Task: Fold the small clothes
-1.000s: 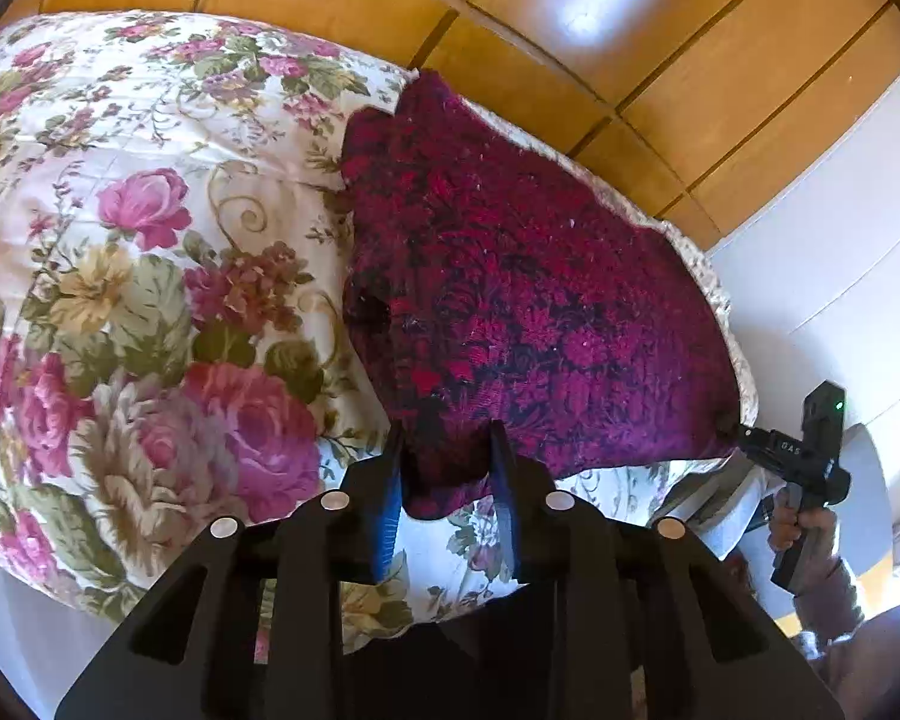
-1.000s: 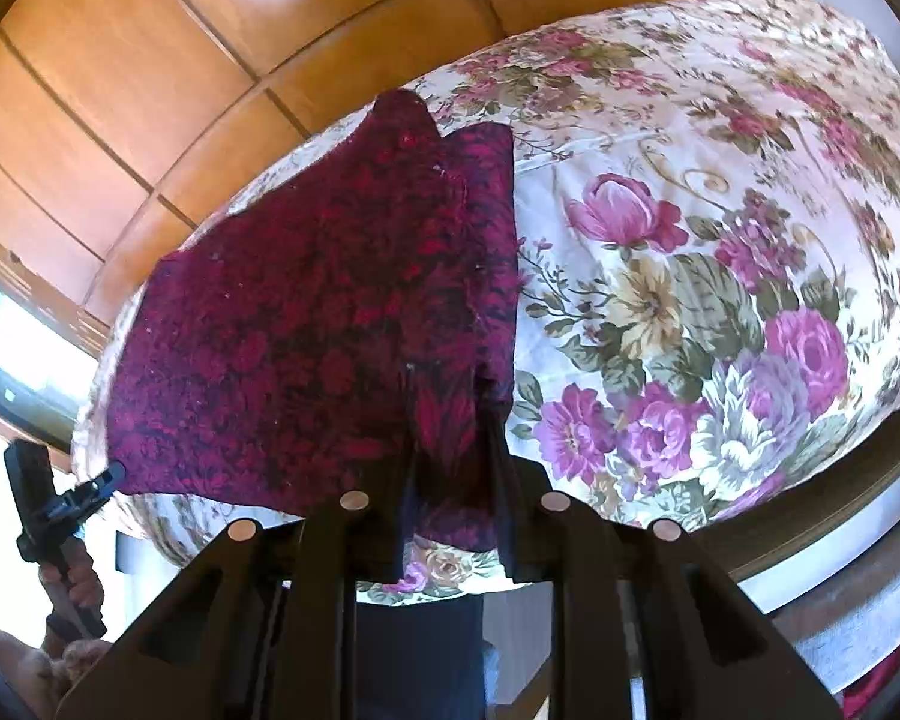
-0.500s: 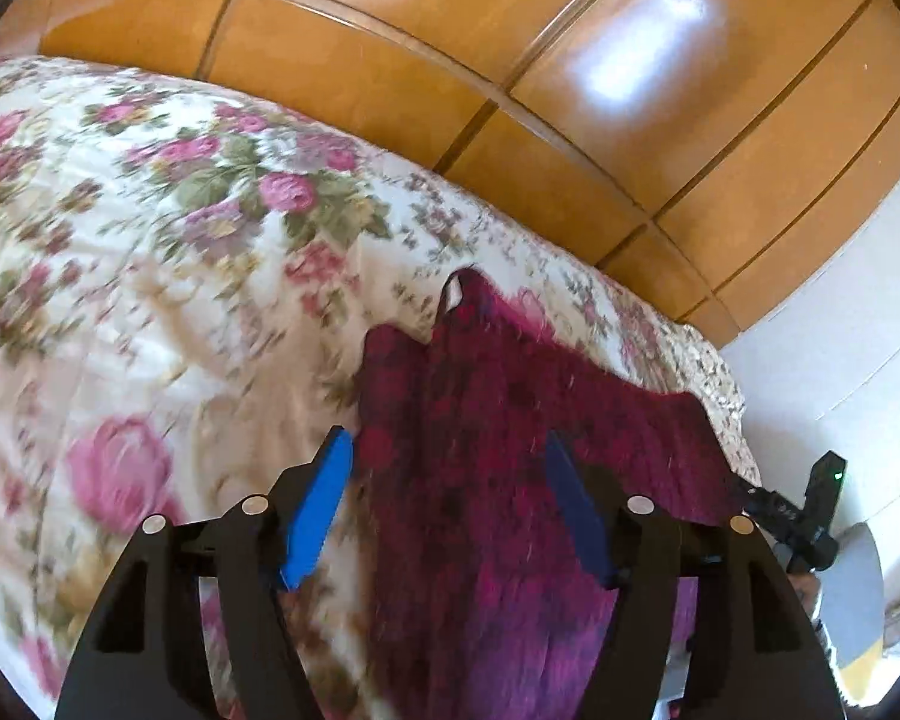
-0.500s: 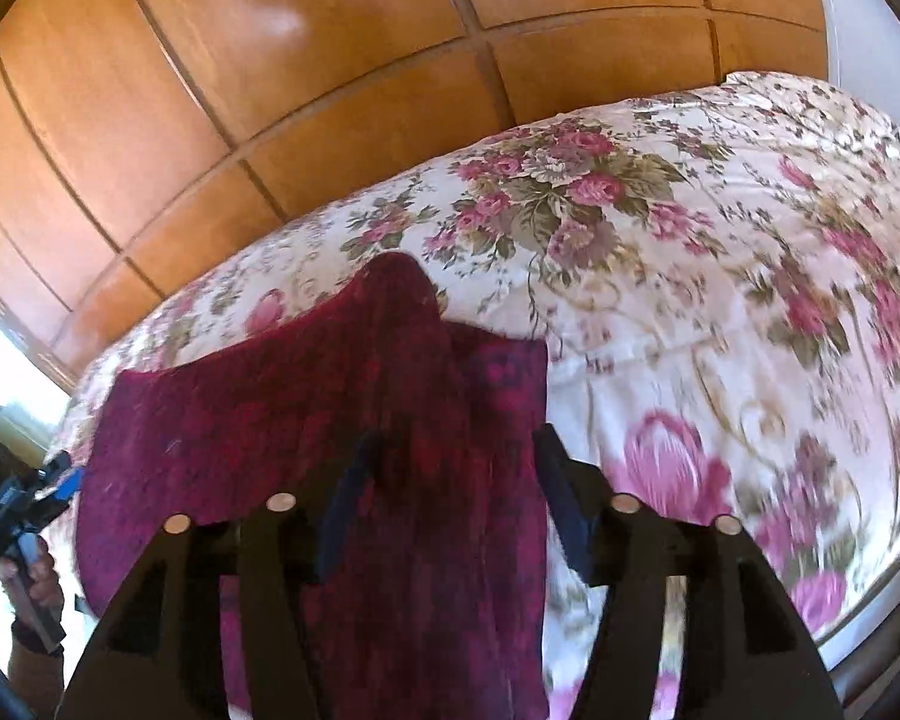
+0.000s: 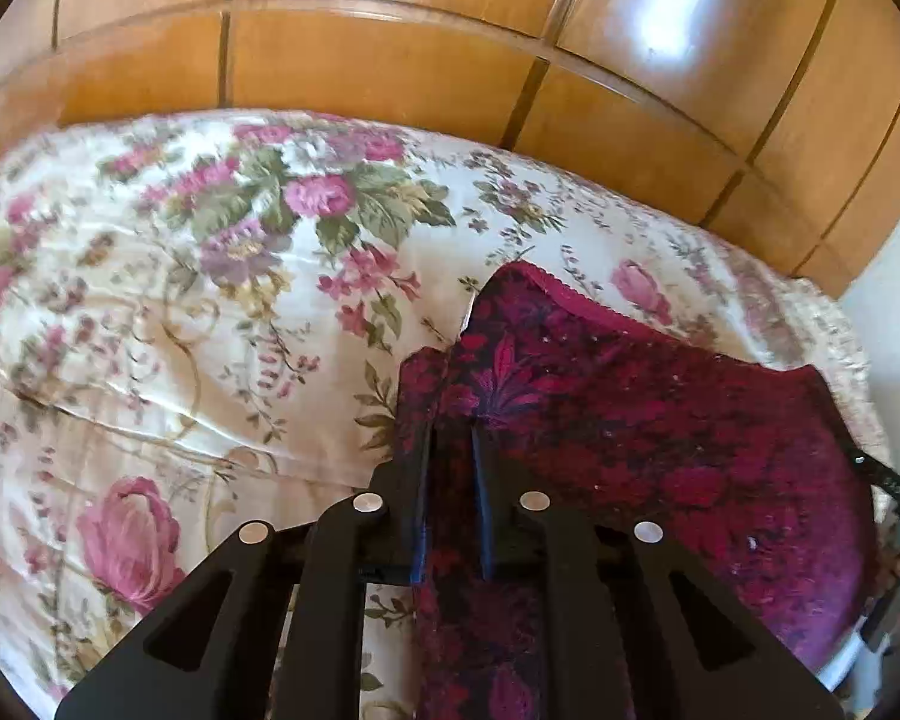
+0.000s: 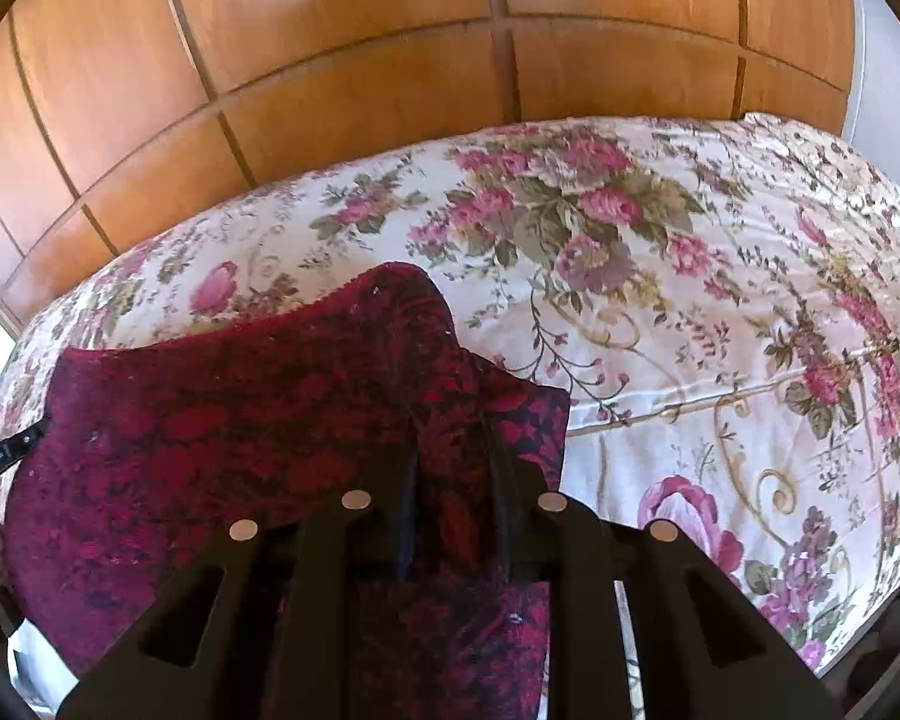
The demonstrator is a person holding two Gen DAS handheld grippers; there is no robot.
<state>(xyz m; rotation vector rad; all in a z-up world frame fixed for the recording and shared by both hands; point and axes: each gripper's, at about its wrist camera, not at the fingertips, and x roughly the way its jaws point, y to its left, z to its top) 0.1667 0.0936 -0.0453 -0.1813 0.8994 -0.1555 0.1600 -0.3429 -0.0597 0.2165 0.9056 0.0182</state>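
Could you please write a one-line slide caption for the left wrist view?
Left gripper jaws, having just closed, pinch the dark red floral garment on the flowered bedspread.

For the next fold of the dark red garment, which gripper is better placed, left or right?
Neither clearly. The left gripper and the right gripper have both just closed on the garment, one at each side, on the floral bedspread. The fold probably needs both together.

One dark red garment [image 5: 660, 438], one floral bedspread [image 5: 168, 312], two grippers, left [image 5: 451, 438] and right [image 6: 453, 456]
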